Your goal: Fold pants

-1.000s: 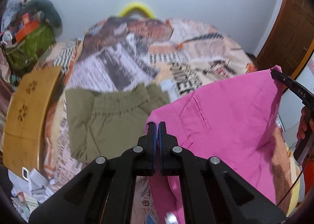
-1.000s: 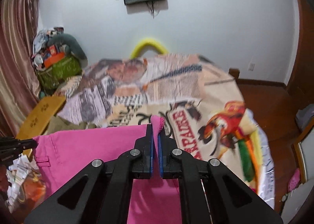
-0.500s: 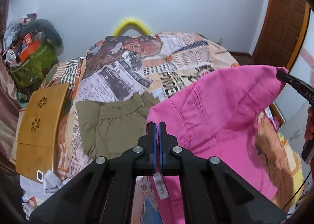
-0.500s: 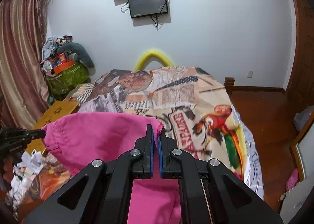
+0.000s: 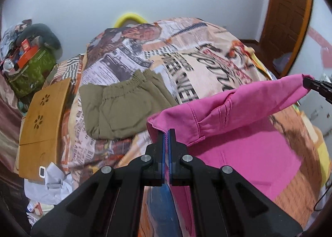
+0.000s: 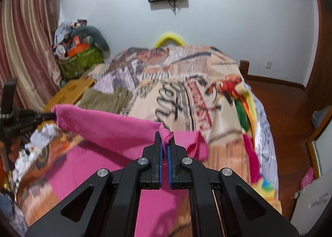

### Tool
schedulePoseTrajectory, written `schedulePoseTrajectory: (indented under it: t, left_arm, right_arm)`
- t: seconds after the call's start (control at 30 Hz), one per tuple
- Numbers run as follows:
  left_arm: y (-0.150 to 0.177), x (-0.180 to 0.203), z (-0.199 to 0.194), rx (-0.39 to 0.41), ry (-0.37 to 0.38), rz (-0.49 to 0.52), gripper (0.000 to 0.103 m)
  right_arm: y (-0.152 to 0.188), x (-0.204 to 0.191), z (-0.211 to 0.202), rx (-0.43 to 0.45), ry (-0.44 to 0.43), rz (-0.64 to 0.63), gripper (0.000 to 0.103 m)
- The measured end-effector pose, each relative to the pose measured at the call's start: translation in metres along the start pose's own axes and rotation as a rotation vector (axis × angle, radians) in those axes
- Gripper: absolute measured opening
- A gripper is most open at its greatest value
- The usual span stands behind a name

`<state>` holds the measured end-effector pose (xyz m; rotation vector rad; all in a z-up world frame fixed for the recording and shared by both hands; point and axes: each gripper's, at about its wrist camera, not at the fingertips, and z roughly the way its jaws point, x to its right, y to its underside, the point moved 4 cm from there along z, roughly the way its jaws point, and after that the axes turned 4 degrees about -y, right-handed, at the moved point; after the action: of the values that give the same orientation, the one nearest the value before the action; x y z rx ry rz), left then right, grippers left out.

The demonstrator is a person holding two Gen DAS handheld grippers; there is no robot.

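Pink pants [image 5: 244, 116] hang stretched between both grippers above the printed bedspread [image 5: 186, 54]. My left gripper [image 5: 166, 131] is shut on one corner of the pink cloth, and the right gripper's tip [image 5: 311, 84] pinches the far corner at the right edge of the left wrist view. In the right wrist view my right gripper [image 6: 164, 136] is shut on a frayed pink corner, and the pink pants [image 6: 108, 125] run left to the left gripper [image 6: 48, 115]. The lower part of the pants lies on the bed beneath the lifted edge.
Folded olive pants [image 5: 124, 104] lie on the bed beyond the pink ones. A wooden lap tray [image 5: 41, 116] and crumpled paper [image 5: 49, 185] sit at the bed's left side. A green bag [image 6: 81, 62] with clutter stands by the curtain; wooden floor [image 6: 286, 112] lies right.
Both grippers pulled back level toward the bed's near end, taking the pink pants along. The cloth now hangs lower and further from the olive pants, which are fully uncovered.
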<state>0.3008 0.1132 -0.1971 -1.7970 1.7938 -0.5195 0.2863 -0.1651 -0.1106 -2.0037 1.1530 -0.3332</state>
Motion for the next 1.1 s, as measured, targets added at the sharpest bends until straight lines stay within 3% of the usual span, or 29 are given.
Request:
schedulePoseTrajectory:
  t: [0.33, 0.53, 0.67, 0.7, 0.73, 0.77, 0.83, 1.03, 1.1]
  left_arm:
    - [0.063, 0.02, 0.006, -0.102, 0.009, 0.053, 0.002]
    - [0.097, 0.029, 0.01, -0.167, 0.026, 0.046, 0.004]
    - [0.103, 0.032, 0.003, -0.16, 0.002, 0.065, 0.008]
    - [0.102, 0.032, 0.0, -0.163, 0.005, 0.067, 0.01]
    - [0.101, 0.031, -0.004, -0.164, 0.011, 0.061, 0.013]
    - [0.1, 0.03, -0.008, -0.159, 0.021, 0.054, 0.021]
    - [0.096, 0.03, -0.018, -0.13, 0.026, 0.044, 0.044]
    - [0.076, 0.047, -0.042, -0.041, 0.029, 0.094, 0.071]
    - [0.067, 0.06, -0.04, -0.039, 0.044, 0.133, 0.074]
  right_arm:
    - [0.078, 0.0, -0.001, -0.124, 0.005, 0.087, 0.004]
    - [0.099, -0.001, -0.001, -0.181, 0.027, 0.087, 0.005]
    - [0.107, -0.003, -0.008, -0.202, 0.043, 0.1, 0.01]
    - [0.108, -0.003, -0.01, -0.212, 0.054, 0.101, 0.014]
    - [0.108, -0.003, -0.011, -0.218, 0.064, 0.103, 0.026]
    - [0.107, -0.003, -0.015, -0.213, 0.074, 0.103, 0.039]
    - [0.103, -0.005, -0.024, -0.178, 0.084, 0.09, 0.049]
    - [0.086, -0.024, -0.042, -0.117, 0.051, 0.047, 0.059]
    - [0.083, -0.035, -0.04, -0.114, 0.037, 0.02, 0.06]
